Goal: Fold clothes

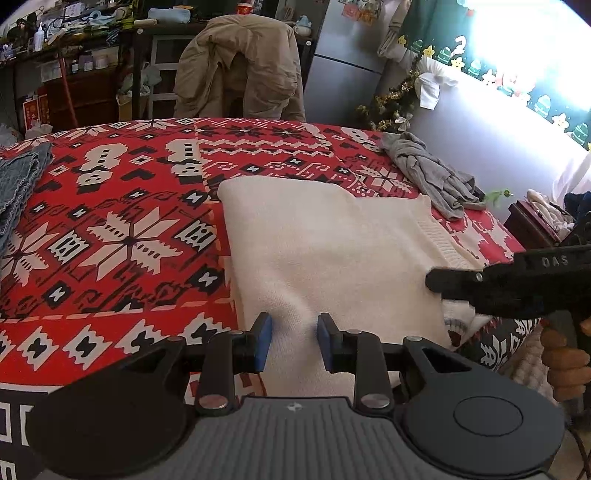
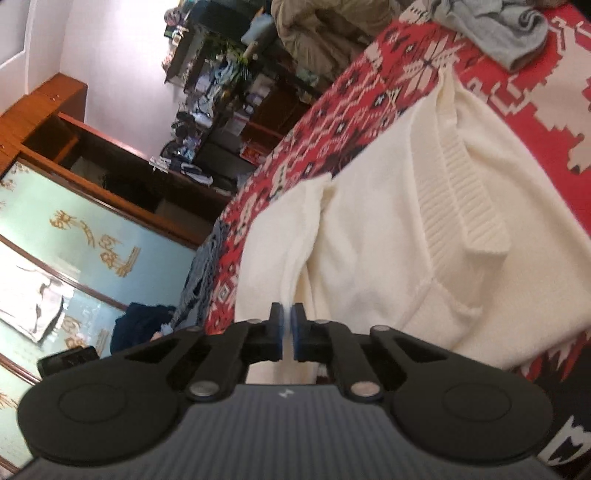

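Observation:
A cream knit sweater [image 1: 332,243] lies partly folded on the red patterned bedspread [image 1: 122,221]. My left gripper [image 1: 294,341] is over its near edge, jaws apart with the fabric between the blue pads [image 1: 265,341], not pinched. My right gripper [image 2: 287,330] is shut on a raised fold of the sweater [image 2: 369,240] near its edge; the view is rolled sideways. The right gripper's body also shows in the left wrist view [image 1: 517,284], at the sweater's right side by the ribbed hem [image 1: 439,232].
A crumpled grey garment [image 1: 428,173] lies at the far right of the bed, also in the right wrist view [image 2: 498,26]. A blue knit item [image 1: 18,184] lies at the left edge. A chair with a beige jacket [image 1: 240,70] stands behind the bed.

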Action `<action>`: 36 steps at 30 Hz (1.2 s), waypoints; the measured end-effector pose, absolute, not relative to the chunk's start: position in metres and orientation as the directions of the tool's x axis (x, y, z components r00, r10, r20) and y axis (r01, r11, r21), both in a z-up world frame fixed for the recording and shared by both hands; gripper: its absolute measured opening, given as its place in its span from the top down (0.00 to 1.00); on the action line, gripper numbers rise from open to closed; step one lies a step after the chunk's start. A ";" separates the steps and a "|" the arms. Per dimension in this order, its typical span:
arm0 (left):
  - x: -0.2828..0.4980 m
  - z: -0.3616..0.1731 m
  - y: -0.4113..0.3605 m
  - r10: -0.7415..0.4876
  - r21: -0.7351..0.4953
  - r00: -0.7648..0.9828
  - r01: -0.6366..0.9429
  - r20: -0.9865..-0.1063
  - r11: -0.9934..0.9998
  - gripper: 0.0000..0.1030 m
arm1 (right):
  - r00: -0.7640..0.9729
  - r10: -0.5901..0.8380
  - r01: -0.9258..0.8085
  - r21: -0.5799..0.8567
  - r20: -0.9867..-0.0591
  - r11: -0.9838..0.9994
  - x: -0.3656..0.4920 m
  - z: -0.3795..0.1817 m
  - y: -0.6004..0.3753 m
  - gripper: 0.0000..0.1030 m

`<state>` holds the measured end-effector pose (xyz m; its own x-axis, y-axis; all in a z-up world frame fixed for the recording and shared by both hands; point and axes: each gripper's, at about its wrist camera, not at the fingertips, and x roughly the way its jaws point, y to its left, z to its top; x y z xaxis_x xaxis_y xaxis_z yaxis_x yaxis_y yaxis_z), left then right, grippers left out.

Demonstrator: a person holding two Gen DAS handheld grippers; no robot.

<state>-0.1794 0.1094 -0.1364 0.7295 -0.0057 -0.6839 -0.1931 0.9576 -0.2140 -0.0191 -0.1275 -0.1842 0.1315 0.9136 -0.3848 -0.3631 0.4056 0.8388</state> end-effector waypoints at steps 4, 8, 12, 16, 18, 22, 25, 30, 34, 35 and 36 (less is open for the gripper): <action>-0.179 -0.137 0.109 -0.004 -0.213 0.729 -0.194 -0.684 0.958 0.73 | 0.068 0.910 -0.379 0.833 -0.410 0.404 -0.023 -0.189 -0.120 0.82; -0.179 -0.137 0.109 -0.003 -0.207 0.727 -0.192 -0.687 0.959 0.71 | 0.062 0.900 -0.416 0.809 -0.431 0.416 -0.031 -0.190 -0.120 0.95; -0.180 -0.134 0.109 0.001 -0.207 0.724 -0.199 -0.690 0.958 0.71 | 0.084 0.893 -0.392 0.809 -0.442 0.437 -0.032 -0.188 -0.136 0.96; -0.181 -0.131 0.109 0.006 -0.209 0.722 -0.209 -0.692 0.955 0.72 | 0.141 0.878 -0.370 0.798 -0.458 0.475 -0.033 -0.184 -0.155 0.96; -0.183 -0.126 0.108 0.025 -0.208 0.733 -0.225 -0.680 0.952 0.78 | 0.170 0.870 -0.416 0.767 -0.463 0.489 -0.037 -0.173 -0.153 0.94; -0.187 -0.118 0.104 0.002 -0.252 0.761 -0.217 -0.649 0.943 0.79 | 0.170 0.869 -0.520 0.707 -0.465 0.480 -0.049 -0.154 -0.131 0.91; -0.188 -0.126 0.100 -0.016 -0.254 0.752 -0.201 -0.658 0.946 0.79 | 0.178 0.847 -0.576 0.645 -0.501 0.502 -0.060 -0.150 -0.106 0.91; -0.191 -0.134 0.096 -0.040 -0.260 0.742 -0.184 -0.670 0.948 0.80 | 0.195 0.793 -0.637 0.541 -0.577 0.550 -0.073 -0.160 -0.098 0.98; -0.191 -0.123 0.100 -0.033 -0.271 0.755 -0.194 -0.655 0.943 0.82 | 0.199 0.804 -0.589 0.588 -0.560 0.555 -0.066 -0.158 -0.117 0.98; -0.189 -0.120 0.102 -0.034 -0.279 0.764 -0.193 -0.644 0.941 0.82 | 0.216 0.804 -0.590 0.582 -0.554 0.559 -0.064 -0.152 -0.119 0.90; -0.182 -0.119 0.105 -0.028 -0.280 0.769 -0.199 -0.639 0.939 0.82 | 0.238 0.803 -0.595 0.571 -0.546 0.565 -0.061 -0.146 -0.120 0.88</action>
<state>-0.1816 0.1046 -0.1192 0.7686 -0.0277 -0.6391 -0.1987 0.9393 -0.2796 -0.0614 -0.1197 -0.1461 0.2380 0.8032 -0.5461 -0.5954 0.5649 0.5713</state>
